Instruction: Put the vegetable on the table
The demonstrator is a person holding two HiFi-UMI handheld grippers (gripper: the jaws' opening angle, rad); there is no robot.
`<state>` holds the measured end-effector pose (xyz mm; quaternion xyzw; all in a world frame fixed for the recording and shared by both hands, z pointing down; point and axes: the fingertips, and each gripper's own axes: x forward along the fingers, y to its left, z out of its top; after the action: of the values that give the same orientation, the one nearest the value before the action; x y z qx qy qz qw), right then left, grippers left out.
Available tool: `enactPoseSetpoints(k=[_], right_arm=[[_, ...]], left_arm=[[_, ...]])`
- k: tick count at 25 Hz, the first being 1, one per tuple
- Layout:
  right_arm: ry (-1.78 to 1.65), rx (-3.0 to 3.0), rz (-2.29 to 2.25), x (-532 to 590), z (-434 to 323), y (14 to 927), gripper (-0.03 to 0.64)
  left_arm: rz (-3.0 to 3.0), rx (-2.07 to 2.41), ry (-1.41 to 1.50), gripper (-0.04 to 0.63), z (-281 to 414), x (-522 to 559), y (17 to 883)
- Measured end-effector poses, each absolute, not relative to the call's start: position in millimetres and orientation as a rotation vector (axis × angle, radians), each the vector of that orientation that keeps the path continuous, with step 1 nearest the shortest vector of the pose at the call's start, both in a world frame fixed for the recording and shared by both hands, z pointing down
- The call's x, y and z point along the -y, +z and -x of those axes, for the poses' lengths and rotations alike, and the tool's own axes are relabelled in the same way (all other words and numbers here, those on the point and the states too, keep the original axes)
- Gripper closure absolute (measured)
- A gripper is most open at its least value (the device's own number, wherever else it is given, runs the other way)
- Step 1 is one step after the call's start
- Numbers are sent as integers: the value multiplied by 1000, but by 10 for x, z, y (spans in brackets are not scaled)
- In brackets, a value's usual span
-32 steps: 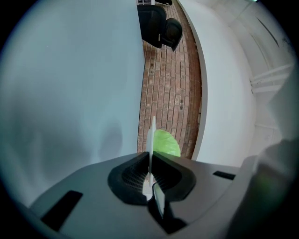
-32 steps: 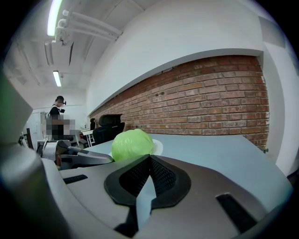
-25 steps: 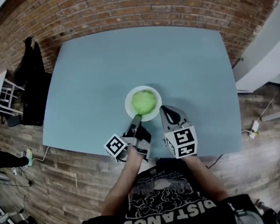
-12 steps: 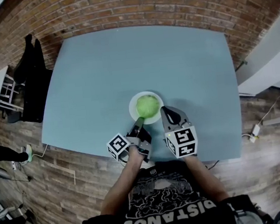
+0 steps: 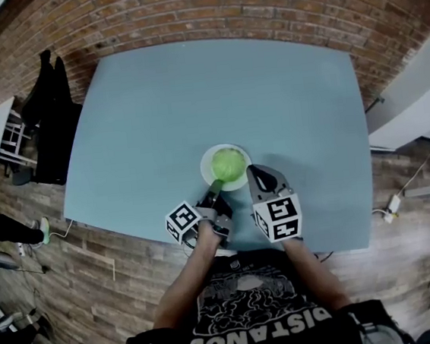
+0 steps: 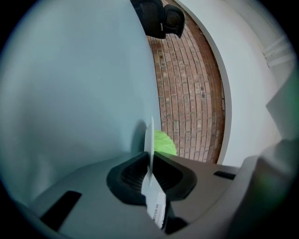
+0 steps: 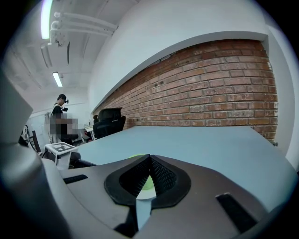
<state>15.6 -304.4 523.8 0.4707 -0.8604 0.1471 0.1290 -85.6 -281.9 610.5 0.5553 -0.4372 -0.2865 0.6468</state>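
Observation:
A round green vegetable point(image 5: 228, 164) lies on a small white plate point(image 5: 205, 161) near the front of the blue table point(image 5: 191, 93). My left gripper point(image 5: 215, 186) is shut on the plate's near rim. In the left gripper view the plate point(image 6: 149, 140) stands edge-on between the jaws of the left gripper point(image 6: 150, 163), with the vegetable point(image 6: 163, 142) just behind it. My right gripper point(image 5: 252, 173) sits beside the plate's right edge, tips together. Through the hollow behind the right gripper's tips point(image 7: 148, 161) show the vegetable point(image 7: 147, 183) and plate point(image 7: 144, 193).
A brick wall point(image 5: 258, 2) runs behind the table's far edge. Black office chairs point(image 5: 49, 124) stand off the left side. A person point(image 7: 60, 121) stands far off beside a chair point(image 7: 110, 120). The table's near edge lies just under both grippers.
The plate with the vegetable has shifted slightly toward the near edge, held in the left gripper. The right gripper has stayed beside it.

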Motion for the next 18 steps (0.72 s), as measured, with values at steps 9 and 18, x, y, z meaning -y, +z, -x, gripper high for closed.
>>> enactPoseSetpoints(k=[9,18], right_arm=[[447,2505,-1347,3065,-123,5285,609],[461,2502,-1334,3049,-114,5323,609]], left_arm=[[-1240,1018,-591,568,886,2896,6123],[-1254,1084,-487,569,935,2912,6187]])
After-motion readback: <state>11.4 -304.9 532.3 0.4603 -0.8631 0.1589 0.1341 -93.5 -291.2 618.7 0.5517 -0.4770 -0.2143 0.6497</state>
